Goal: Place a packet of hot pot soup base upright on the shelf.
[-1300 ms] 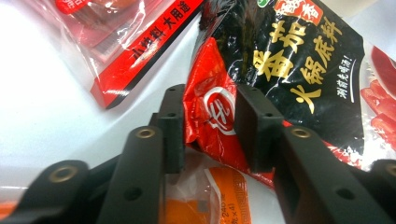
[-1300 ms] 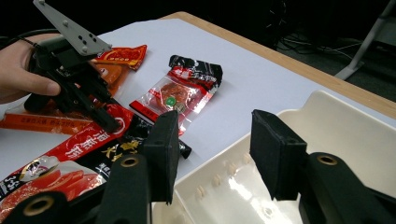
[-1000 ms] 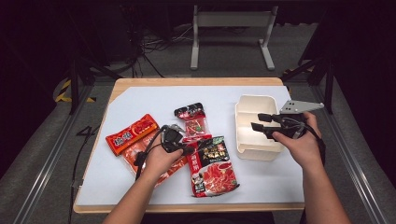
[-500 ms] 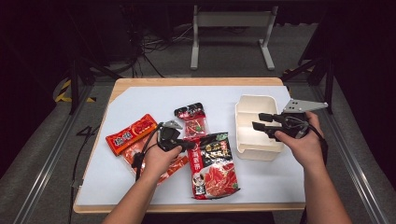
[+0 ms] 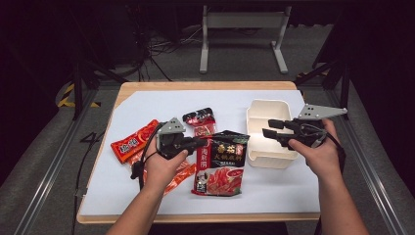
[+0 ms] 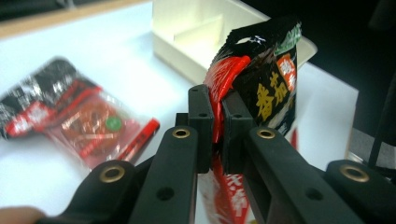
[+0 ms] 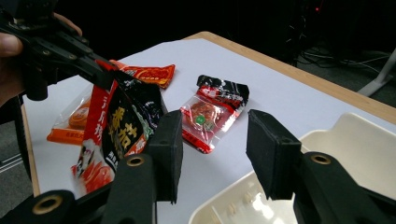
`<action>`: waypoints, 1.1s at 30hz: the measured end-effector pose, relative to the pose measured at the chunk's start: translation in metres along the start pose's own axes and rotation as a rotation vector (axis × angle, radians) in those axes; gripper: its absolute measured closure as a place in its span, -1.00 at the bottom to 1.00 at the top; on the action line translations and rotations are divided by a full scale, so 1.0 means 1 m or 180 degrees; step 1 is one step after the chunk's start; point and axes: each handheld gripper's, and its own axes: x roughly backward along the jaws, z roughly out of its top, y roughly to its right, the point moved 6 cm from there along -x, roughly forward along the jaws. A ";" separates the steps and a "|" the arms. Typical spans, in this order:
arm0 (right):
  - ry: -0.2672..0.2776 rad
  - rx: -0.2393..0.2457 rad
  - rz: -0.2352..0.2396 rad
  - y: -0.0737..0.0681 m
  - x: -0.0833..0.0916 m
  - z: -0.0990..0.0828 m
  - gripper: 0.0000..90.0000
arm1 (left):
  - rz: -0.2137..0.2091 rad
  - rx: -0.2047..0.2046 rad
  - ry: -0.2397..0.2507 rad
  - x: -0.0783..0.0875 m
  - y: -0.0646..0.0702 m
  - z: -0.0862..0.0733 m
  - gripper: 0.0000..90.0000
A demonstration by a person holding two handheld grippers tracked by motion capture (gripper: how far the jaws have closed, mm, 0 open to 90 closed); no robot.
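Left hand-held gripper (image 6: pixel 215 123) on upright-hanging pouch (image 6: pixel 261 84)

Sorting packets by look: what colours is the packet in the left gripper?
The packet is mostly black and red with yellow lettering, clearest in the left gripper view.

Orange snack packet (image 5: pixel 134 143) (far left), small clear-fronted sachet (image 5: pixel 201 122), white table (image 5: pixel 147 105).

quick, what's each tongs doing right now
Left tongs: closed on the edge of the black sauce packet, its top end lifted off the table.
Right tongs: open, holding nothing, over the cream tray.
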 end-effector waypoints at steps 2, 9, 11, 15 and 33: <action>0.0003 0.0046 -0.0009 -0.004 0.001 0.002 0.25 | 0.0013 -0.0070 0.0072 0.005 0.004 0.004 0.91; -0.0009 0.0083 -0.0057 -0.010 0.005 0.006 0.24 | 0.0272 -0.0384 0.0324 0.016 0.013 0.015 0.91; -0.0015 0.0087 -0.0061 -0.010 0.005 0.006 0.24 | 0.0290 -0.0395 0.0340 0.017 0.013 0.015 0.91; -0.0018 0.0101 -0.0025 -0.013 0.005 0.007 0.21 | 0.0309 -0.0393 0.0407 0.022 0.011 0.017 0.91; -0.0129 0.0366 0.0396 -0.049 -0.027 0.018 0.00 | 0.0228 -0.0352 0.0596 0.033 0.014 0.023 0.91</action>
